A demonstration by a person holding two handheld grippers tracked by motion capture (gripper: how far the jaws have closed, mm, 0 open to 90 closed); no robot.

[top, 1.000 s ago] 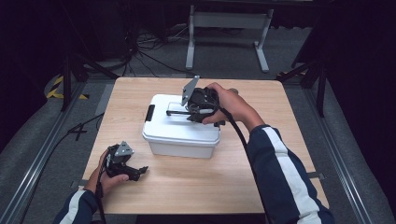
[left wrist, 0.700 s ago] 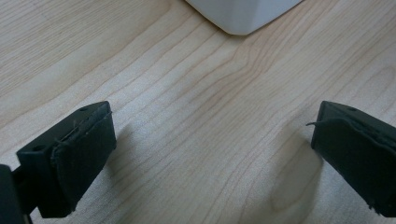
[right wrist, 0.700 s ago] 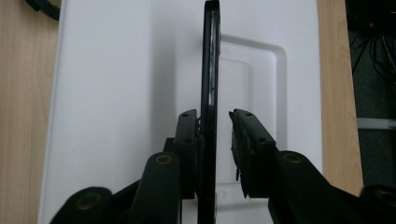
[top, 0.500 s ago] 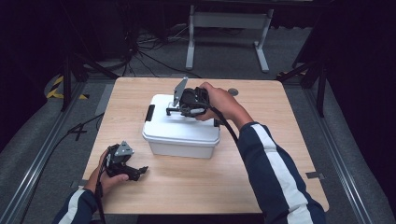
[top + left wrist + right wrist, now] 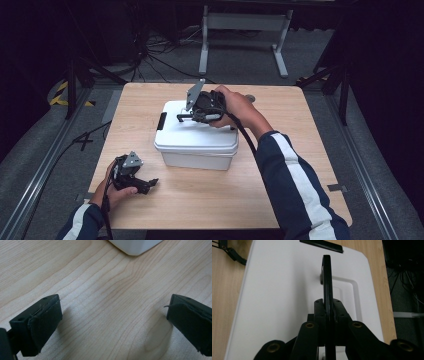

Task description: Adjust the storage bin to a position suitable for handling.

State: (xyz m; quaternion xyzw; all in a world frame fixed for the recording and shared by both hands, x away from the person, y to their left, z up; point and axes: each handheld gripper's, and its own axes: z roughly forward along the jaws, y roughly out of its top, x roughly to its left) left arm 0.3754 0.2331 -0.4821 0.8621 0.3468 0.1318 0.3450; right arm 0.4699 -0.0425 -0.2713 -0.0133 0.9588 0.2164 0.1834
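A white lidded box is sitting near the middle of a wooden table, and the right gripper is reaching across its lid from the person's right side. In the right gripper view, the jaws are pressing together on the lid's black carry handle, which is standing upright on edge and running straight away from the camera between them; the jaws have just been closing, with that thin handle caught in the middle. The handle is rising from a shallow recess in the centre of the lid, and a black latch is lying at the lid's far edge. In the high view, another black latch is showing on the box's left end. The person's right hand is wrapping the gripper body above the far half of the lid, the striped sleeve trailing back toward the table's near edge.

The left gripper is resting low over the table's near left corner, well apart from the box. Its jaws are standing wide with bare wood between them, and a rounded corner of the box is peeking in at the top of the left gripper view.
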